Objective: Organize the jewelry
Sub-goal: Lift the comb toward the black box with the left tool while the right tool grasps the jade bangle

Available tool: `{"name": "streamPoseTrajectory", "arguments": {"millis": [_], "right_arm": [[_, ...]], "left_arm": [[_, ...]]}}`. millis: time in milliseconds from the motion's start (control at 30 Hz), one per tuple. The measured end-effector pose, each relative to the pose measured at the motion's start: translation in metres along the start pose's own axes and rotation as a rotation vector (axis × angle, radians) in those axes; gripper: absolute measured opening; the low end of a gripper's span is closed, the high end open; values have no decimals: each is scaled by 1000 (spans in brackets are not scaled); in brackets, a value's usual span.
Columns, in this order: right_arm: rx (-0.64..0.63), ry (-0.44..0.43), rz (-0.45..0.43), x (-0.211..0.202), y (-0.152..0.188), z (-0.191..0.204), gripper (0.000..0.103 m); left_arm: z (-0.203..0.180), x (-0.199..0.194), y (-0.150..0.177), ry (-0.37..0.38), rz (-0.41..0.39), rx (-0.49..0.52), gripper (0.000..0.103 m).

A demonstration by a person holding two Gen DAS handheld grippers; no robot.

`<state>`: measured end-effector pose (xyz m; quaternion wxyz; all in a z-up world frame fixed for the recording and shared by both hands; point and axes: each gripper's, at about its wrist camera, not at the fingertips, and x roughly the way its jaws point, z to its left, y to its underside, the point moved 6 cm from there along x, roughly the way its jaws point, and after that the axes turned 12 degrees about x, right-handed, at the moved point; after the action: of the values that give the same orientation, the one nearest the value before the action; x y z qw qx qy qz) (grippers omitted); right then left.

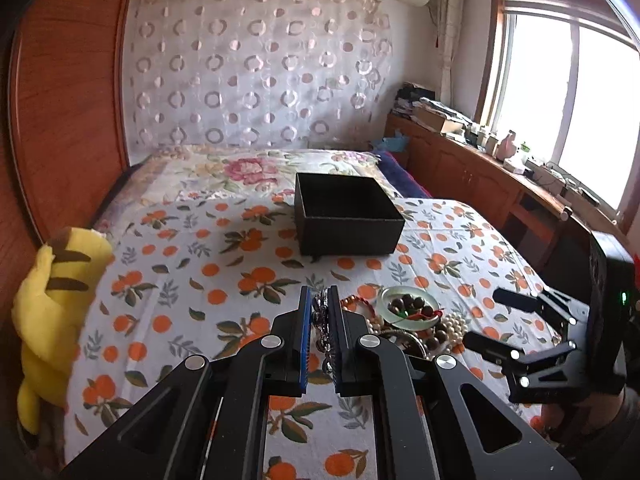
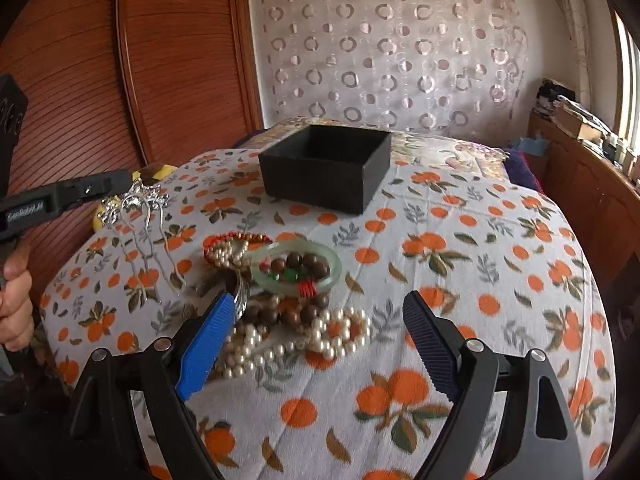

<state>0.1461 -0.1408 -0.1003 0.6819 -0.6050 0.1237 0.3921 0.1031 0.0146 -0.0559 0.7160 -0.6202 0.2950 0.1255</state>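
An open black box (image 1: 347, 213) stands on the orange-print bedspread, also in the right wrist view (image 2: 326, 167). My left gripper (image 1: 320, 300) is shut on a silver hair comb (image 1: 321, 322); in the right wrist view the comb (image 2: 138, 204) hangs from it (image 2: 132, 182) above the bed. A jewelry pile lies in front: a jade bangle (image 2: 296, 265), brown wooden beads (image 2: 280, 314), pearl strands (image 2: 296, 340), a red bead bracelet (image 2: 232, 240). My right gripper (image 2: 320, 320) is open over the pile, also in the left wrist view (image 1: 480, 316).
A yellow plush toy (image 1: 52, 320) lies at the bed's left edge by the wooden headboard (image 1: 68, 92). A wooden cabinet (image 1: 480, 176) with clutter runs under the window on the right. A floral pillow (image 1: 240, 172) lies behind the box.
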Motion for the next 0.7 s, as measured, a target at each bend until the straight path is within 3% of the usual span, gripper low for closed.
{"name": "streamPoseTrajectory", "arguments": {"millis": [300,600,667,700], "right_arm": [[-13,-63,138,52,-13,11,88],[22,-105,217,80,-18,19,88],[28,-120,226,82,-18,20,82],[25,-111,228,82,-18,19,74]], "left_arm": [[9,0,-4,-27,-10,-1,7],[14,-1,-10,-39,-23,2,7],[14,-2,-15,-43,-29,5,7],[15,-1,-17,-46,-33,7,7]]}}
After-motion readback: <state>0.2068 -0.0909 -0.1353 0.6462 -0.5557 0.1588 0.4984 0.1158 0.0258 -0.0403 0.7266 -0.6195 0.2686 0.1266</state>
